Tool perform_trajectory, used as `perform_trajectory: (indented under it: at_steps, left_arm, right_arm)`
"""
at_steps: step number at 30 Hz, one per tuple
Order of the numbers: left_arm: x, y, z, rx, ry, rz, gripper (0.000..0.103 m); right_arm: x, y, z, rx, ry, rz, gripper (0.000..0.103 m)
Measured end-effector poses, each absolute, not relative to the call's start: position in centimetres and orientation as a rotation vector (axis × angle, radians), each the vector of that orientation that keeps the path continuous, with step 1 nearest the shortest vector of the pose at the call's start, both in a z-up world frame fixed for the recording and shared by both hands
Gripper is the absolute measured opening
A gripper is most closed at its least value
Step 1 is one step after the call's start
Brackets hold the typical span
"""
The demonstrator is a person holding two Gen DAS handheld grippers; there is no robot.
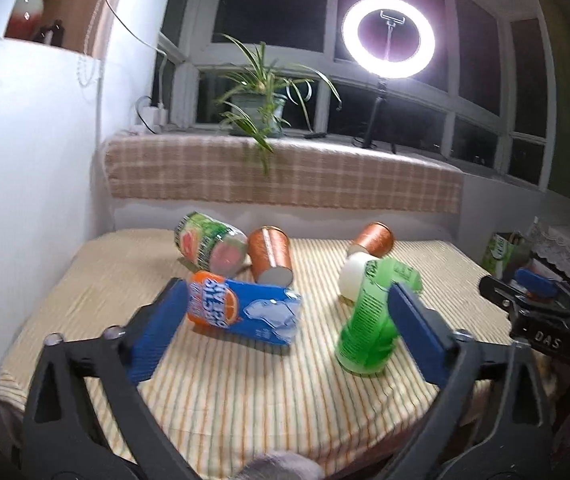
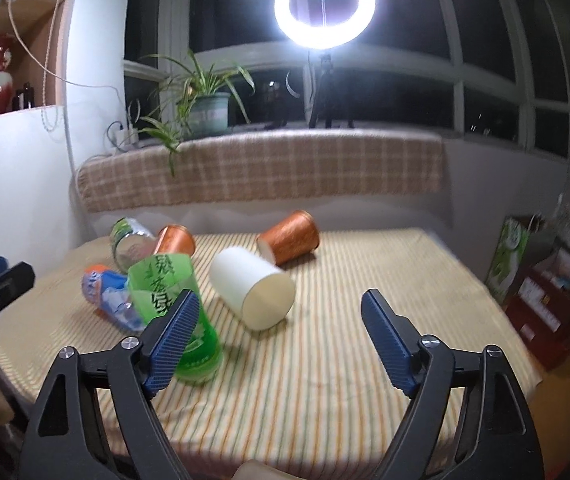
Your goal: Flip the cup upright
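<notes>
Several cups lie tipped on the striped table (image 1: 245, 380). A blue and orange cup (image 1: 241, 308) lies between my open left gripper's (image 1: 285, 328) fingers. A green cup (image 1: 369, 320) stands tilted by its right finger; it also shows in the right wrist view (image 2: 173, 308), beside my open right gripper's (image 2: 281, 336) left finger. A white cup (image 2: 251, 286) lies on its side ahead of the right gripper. Two copper cups (image 2: 289, 236) (image 2: 175, 240) and a green and pink cup (image 1: 209, 246) lie further back. Both grippers are empty.
A wall stands close on the left. A checked bench (image 1: 285, 172) runs behind the table, with a potted plant (image 1: 261, 108) and a ring light (image 1: 389, 36). Boxes and a green carton (image 2: 511, 256) stand to the right. The right gripper shows at the right edge (image 1: 541, 304).
</notes>
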State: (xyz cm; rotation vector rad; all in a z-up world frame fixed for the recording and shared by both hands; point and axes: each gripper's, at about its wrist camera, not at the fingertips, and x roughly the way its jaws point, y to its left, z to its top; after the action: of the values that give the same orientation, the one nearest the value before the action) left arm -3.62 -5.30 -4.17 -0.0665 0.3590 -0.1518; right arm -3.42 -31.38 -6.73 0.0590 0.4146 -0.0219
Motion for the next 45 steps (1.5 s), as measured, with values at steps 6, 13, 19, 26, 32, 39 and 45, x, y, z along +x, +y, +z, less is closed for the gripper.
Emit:
perform_trajectory:
  at_steps: [6,13,19,26,32,39,45]
  left_arm:
    - [-3.8,-5.9,-3.7,-0.034,0.338,-0.101,0.102]
    - [-4.2,-5.6,-3.4,-0.046,0.323,-0.067,0.103]
    - [-4.3,-5.5,-3.2,-0.041,0.318,-0.054,0.103]
    - [-4.2,-5.4,-3.2,-0.043,0.318,-0.053,0.103]
    - [-4.2,-5.4,-3.3,-0.043,0.318,-0.053,0.103]
    - [-4.1,-5.0,-3.2,-0.052,0.321,-0.046,0.103]
    - [-4.0,-5.0,-3.3,-0.052,0.321,-0.045,0.103]
  right_arm:
    - [-4.7,-31.5,-6.2,0.072,0.328,-0.049,0.103]
    - [-4.9,-31.5,-5.8,0.069,0.322,-0.042,0.103]
    - [-4.6,-31.6,-6.0,0.085,0.336,-0.034,0.103]
    - [-4.6,-31.5,-6.3,0.087,0.35,-0.025,0.103]
    - [-4.5,-31.5,-6.5,0.091,0.36,-0.019,0.103]
    - [-4.4,-31.1,-6.8,0.084,0.378,-0.002,0.103]
    - [-4.3,-30.8,-7.0,0.082,0.388,0.006,0.103]
